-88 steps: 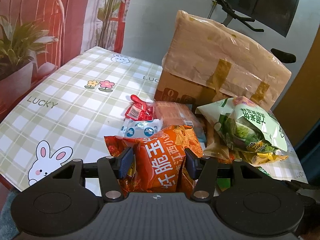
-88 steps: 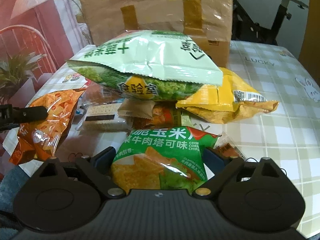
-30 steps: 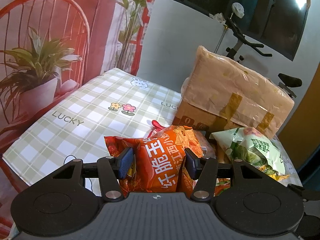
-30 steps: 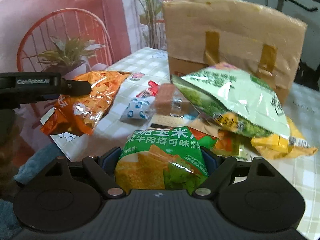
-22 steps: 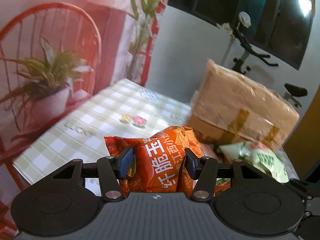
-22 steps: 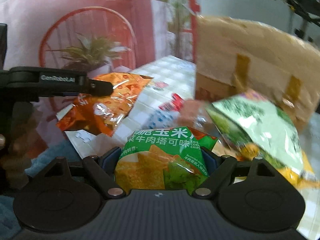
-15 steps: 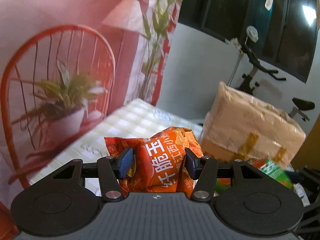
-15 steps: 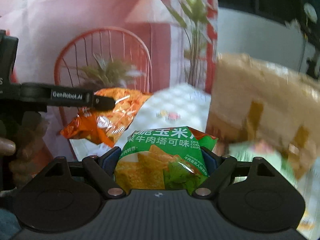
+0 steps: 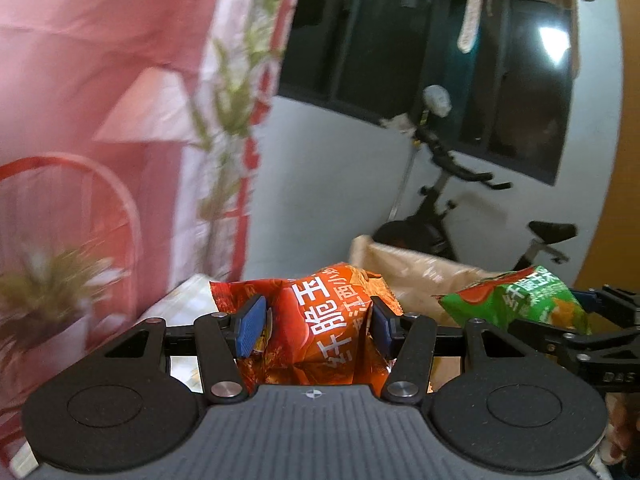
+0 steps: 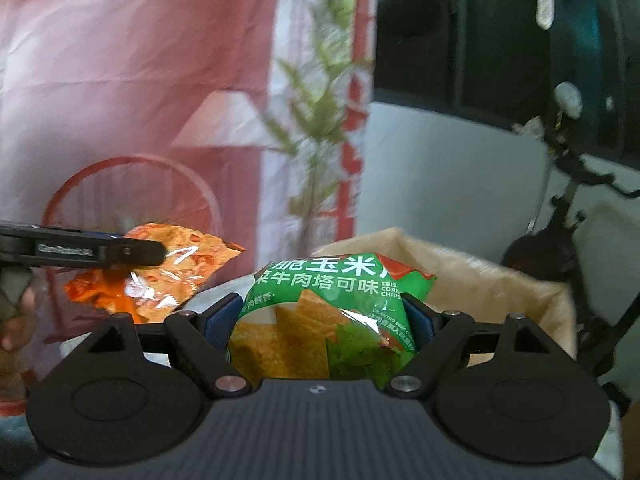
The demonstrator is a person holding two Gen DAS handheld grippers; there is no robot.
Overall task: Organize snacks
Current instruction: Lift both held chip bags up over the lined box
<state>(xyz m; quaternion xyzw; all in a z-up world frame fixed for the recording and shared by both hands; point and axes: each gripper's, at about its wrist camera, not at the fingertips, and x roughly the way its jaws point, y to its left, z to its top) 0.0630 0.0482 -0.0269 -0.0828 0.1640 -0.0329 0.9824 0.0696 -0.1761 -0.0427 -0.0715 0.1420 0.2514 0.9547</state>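
A: Your left gripper (image 9: 316, 326)?
B: Clamped on the orange chip bag (image 9: 320, 320), held in the air.
A: Your right gripper (image 10: 320, 318)?
B: Clamped on the green corn chip bag (image 10: 332, 312), in front of the cardboard box (image 10: 492, 280).

The orange snack bag (image 9: 320, 320) bears large white characters "脆玉". The green chip bag (image 10: 336, 312) reads "脆玉米", "牛肉塔可味" and small "CRISPY CORN CHIPS".
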